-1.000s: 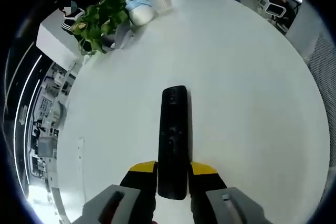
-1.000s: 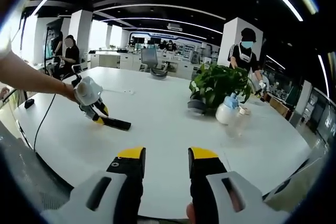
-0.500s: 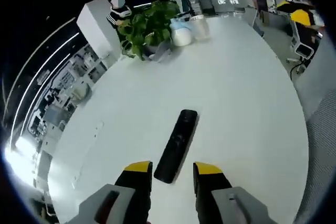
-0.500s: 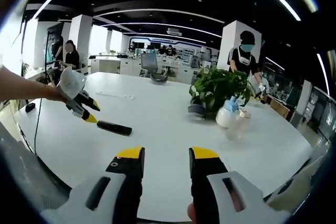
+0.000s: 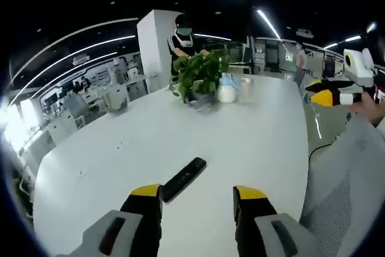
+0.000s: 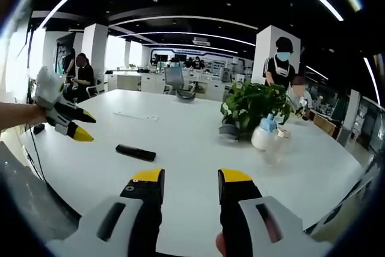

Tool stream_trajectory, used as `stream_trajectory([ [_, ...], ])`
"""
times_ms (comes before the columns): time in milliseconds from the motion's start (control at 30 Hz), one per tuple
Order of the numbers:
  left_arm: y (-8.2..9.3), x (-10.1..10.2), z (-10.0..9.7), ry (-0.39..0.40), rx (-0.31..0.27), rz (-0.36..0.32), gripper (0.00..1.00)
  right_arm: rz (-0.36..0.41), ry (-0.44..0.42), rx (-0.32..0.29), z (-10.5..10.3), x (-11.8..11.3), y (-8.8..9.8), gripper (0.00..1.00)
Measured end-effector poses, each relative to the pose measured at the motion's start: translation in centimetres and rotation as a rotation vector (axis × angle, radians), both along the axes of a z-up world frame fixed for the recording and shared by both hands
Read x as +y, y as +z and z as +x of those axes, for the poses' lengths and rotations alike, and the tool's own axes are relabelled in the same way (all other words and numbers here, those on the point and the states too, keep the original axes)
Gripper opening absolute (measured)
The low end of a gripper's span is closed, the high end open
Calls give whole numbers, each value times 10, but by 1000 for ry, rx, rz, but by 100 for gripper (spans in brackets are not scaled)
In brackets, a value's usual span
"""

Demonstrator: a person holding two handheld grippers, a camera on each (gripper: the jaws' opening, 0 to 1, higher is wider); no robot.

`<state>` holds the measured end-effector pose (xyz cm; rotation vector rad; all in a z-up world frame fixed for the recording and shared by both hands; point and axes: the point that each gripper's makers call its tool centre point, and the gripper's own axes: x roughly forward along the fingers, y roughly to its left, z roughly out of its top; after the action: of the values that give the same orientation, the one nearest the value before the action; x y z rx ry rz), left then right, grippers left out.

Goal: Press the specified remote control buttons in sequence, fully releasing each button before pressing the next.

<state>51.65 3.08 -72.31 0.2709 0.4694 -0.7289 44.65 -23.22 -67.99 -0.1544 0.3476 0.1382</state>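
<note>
1. The remote control [image 5: 184,179] is seen lying flat on the white table [image 5: 264,148], apart from both grippers; in the right gripper view it [image 6: 136,153] rests left of centre, well apart from the potted plant [image 6: 251,104] and the two bottles [image 6: 269,139].
2. The left gripper [image 5: 197,195] is held above the table with its jaws released and nothing between them; the near end of the remote is just beyond its left jaw. In the right gripper view the same gripper [image 6: 77,125] is seen lifted clear of the remote, tips parted.
3. The right gripper [image 6: 190,177] is held with its jaws apart and empty, well back from the remote; in the left gripper view it [image 5: 328,91] is seen raised at the right edge.
4. A risk is judged: with nothing steadying the remote, a press from a jaw tip could make it slide or tip on the smooth table, so that a button is missed or a neighbouring one is struck.
5. A second risk is judged: if the grippers are lifted further, the remote could be lost from the left gripper view.
6. Against one second earlier, the remote is no longer bracketed by the left jaws; that gripper has been raised and drawn back, and the remote is now shown slanted and farther off.
</note>
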Motion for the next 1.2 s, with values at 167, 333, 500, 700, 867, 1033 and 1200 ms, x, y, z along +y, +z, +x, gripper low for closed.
stream_trajectory([
  [167, 13, 17, -29, 91, -25, -45, 63, 6, -5, -6, 0, -2, 1, 36],
  [333, 22, 37, -52, 164, -70, -61, 77, 19, 5, -8, -1, 0, 1, 35],
  [500, 30, 54, -71, 243, -99, -84, 90, 8, 25, -6, -1, 4, 1, 35],
  [700, 33, 73, -90, 341, -136, -83, 100, 6, 33, -4, -1, 6, 0, 36],
  [867, 33, 89, -99, 446, -166, -77, 100, 10, 34, -18, -1, 7, 3, 35],
  [1033, 38, 98, -101, 514, -195, -95, 100, 5, 28, -29, 0, 5, 4, 42],
  [1200, 39, 105, -100, 568, -223, -123, 100, 22, 14, -67, 3, 3, 10, 74],
])
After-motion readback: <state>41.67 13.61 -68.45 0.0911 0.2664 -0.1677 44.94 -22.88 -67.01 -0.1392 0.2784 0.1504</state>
